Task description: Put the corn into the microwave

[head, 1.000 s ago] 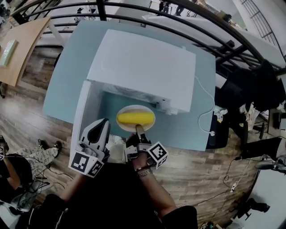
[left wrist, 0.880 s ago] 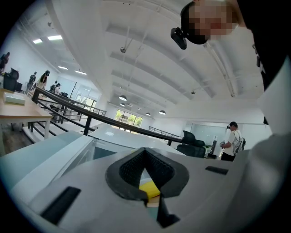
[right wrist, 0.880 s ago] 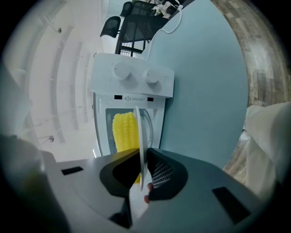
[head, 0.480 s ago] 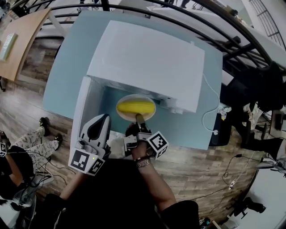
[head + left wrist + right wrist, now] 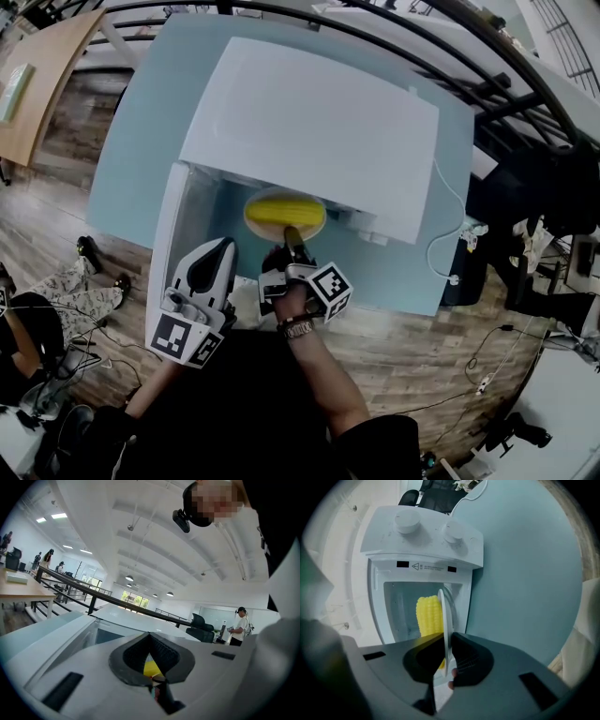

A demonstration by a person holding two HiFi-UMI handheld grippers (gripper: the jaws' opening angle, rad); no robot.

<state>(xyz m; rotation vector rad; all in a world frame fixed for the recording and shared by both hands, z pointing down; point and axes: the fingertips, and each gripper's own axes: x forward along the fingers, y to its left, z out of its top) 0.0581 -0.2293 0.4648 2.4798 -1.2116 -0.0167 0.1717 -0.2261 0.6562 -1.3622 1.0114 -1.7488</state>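
A yellow corn cob (image 5: 279, 210) lies on a white plate (image 5: 317, 223). My right gripper (image 5: 291, 232) is shut on the plate's near rim and holds it level at the mouth of the white microwave (image 5: 309, 122), its far half under the top edge. In the right gripper view the plate (image 5: 446, 620) stands edge-on between the jaws, with the corn (image 5: 429, 616) inside the open cavity. The microwave door (image 5: 178, 225) hangs open to the left. My left gripper (image 5: 223, 246) hovers beside the door, shut and empty.
The microwave stands on a light blue table (image 5: 141, 112), with two knobs (image 5: 407, 522) on its control panel. A white cable (image 5: 448, 234) trails off its right side. Black railings run behind the table, and a wooden desk (image 5: 37, 94) stands at the far left.
My right gripper has pushed the plate with the corn forward, further under the microwave's front edge. The left gripper has barely shifted.
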